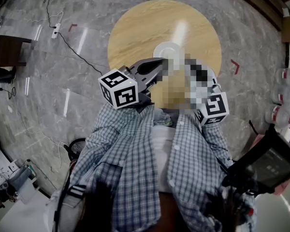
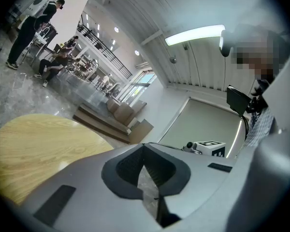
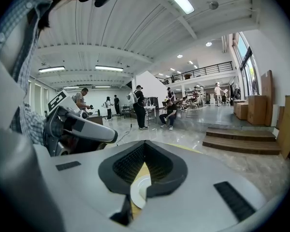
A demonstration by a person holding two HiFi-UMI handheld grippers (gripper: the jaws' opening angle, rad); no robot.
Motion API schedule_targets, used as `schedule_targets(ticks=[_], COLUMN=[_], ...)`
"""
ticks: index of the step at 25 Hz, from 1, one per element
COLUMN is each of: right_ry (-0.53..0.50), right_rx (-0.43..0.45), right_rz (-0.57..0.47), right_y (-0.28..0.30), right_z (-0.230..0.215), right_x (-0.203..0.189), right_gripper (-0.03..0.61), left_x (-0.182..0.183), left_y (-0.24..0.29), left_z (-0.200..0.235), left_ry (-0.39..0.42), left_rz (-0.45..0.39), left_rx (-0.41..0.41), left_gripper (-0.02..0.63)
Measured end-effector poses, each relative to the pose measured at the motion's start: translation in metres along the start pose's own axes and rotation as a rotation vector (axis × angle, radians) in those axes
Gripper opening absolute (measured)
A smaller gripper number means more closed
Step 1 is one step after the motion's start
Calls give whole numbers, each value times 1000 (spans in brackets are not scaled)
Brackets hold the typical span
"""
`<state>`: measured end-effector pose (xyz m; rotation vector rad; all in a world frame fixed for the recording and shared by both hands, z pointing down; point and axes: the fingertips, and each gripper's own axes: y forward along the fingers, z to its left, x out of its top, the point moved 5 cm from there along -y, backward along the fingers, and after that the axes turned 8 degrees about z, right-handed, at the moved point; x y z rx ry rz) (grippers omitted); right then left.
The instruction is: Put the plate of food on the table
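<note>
You hold both grippers close to your chest at the 6 o'clock edge of the round wooden worktop (image 1: 135, 28). The white plate (image 1: 168, 50) lies flat near the worktop's middle, at about 12 o'clock from your grippers and apart from both. I cannot make out any food on it.

The left gripper (image 2: 143, 145) has its jaws pressed together with nothing between them; only floor shows through the gap behind the tips. The right gripper (image 3: 145, 143) is pressed together too. The plate seen through its gap lies beyond the jaws on the worktop and is not pinched.

With the plate resting on the worktop and neither gripper on it, I judge the placing done. Keeping your grippers high and near you likely avoids nudging it.
</note>
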<state>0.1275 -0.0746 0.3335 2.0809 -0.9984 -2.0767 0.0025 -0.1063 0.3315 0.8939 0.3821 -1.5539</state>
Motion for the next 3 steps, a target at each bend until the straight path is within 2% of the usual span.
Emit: schedule_targets(ticks=[3], right_ry=[-3], right_rx=[6], right_rz=[2], right_y=[1], right_z=[1], right_x=[0], right_gripper=[8], left_x=[0], left_y=[0], left_z=[0], left_ry=[-3], left_rz=[0], left_rx=[0], left_gripper=[8])
